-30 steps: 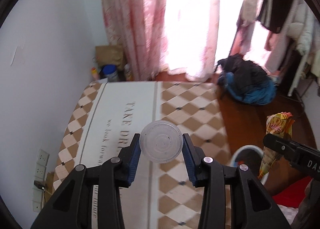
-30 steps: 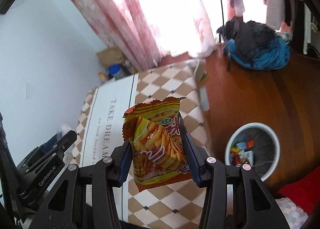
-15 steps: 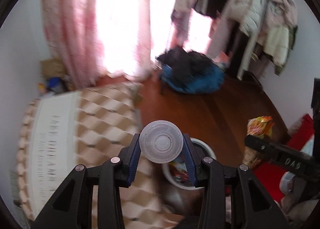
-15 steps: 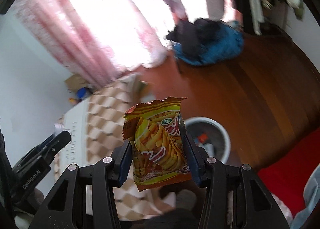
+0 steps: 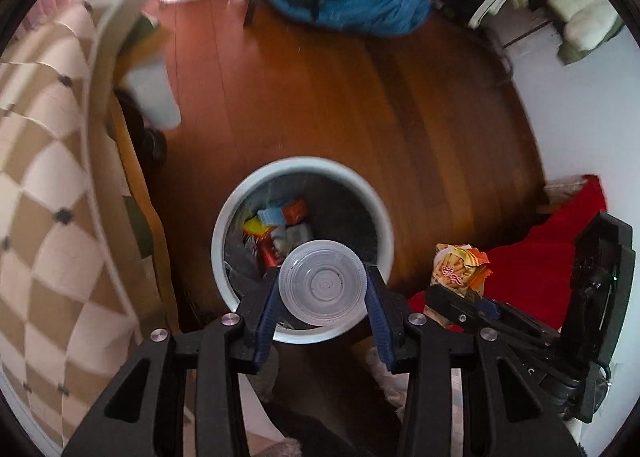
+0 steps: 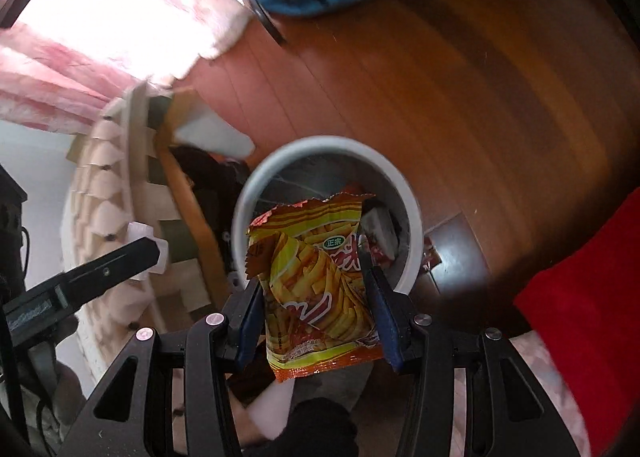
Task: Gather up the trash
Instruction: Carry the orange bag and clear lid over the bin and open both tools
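Wooden floor (image 5: 320, 97) carries a white trash bin (image 5: 224, 217) already holding wrappers. Above its opening, the left gripper (image 5: 322, 289) has its jaws clamped on a clear plastic lid (image 5: 322, 284), and the right gripper (image 6: 316, 289) has its jaws pinching an orange snack bag (image 6: 316, 281) over the bin

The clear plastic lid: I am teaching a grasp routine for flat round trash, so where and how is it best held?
As the left gripper holds it now: pads on two opposite points of the rim of the clear plastic lid, closing across its width from the sides. It is a thin flat disc, so only the rim offers purchase.
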### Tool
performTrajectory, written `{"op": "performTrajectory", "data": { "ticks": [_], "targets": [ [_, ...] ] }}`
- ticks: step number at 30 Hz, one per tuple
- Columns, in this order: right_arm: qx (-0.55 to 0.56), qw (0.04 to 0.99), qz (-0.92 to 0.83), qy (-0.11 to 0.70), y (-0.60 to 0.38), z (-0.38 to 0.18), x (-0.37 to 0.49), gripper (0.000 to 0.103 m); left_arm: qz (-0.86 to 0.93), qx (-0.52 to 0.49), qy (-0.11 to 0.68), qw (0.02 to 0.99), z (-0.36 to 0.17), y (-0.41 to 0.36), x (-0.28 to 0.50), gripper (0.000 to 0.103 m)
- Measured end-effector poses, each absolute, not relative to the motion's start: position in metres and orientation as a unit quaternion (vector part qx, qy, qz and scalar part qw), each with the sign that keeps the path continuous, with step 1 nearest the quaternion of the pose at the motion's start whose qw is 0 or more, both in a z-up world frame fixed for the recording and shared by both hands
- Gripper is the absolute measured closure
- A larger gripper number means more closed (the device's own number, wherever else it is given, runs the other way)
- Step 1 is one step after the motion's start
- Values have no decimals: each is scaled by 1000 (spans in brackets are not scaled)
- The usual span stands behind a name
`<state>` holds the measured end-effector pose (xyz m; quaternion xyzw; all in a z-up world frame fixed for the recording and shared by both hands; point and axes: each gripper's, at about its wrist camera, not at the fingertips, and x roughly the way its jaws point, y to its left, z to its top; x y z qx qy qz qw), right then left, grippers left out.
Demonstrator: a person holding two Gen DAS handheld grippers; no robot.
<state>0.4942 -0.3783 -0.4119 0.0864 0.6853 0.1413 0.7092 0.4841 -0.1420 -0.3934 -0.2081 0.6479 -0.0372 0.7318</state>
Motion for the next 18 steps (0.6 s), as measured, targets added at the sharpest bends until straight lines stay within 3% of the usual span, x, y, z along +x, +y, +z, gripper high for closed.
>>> {"op": "performTrajectory", "data": {
  "ticks": [1, 3, 5, 9, 12, 18],
  "targets": [
    [87, 703, 144, 691, -377, -424, 498, 51, -34, -206, 655, 726, -402, -142, 487, 49],
    [92, 690, 142, 704, -375, -446, 504, 42, -27, -206, 661, 721, -412, -143, 490, 24],
    [106, 679, 143, 712, -375, -461, 507, 31, -17, -204, 666, 717, -420, -139, 490, 15],
    [107, 674, 143, 716, -371, -475, 509, 6, 4, -187, 671, 717, -424, -133, 483, 5],
    [100, 678, 132, 716, -375, -474, 507, 0, 24, -163, 664, 729, -419, -128, 478, 5],
    [58, 697, 96, 709, -377, -456, 495, 0, 64, -93, 647, 754, -406, -128, 458, 5]
  ]
}}
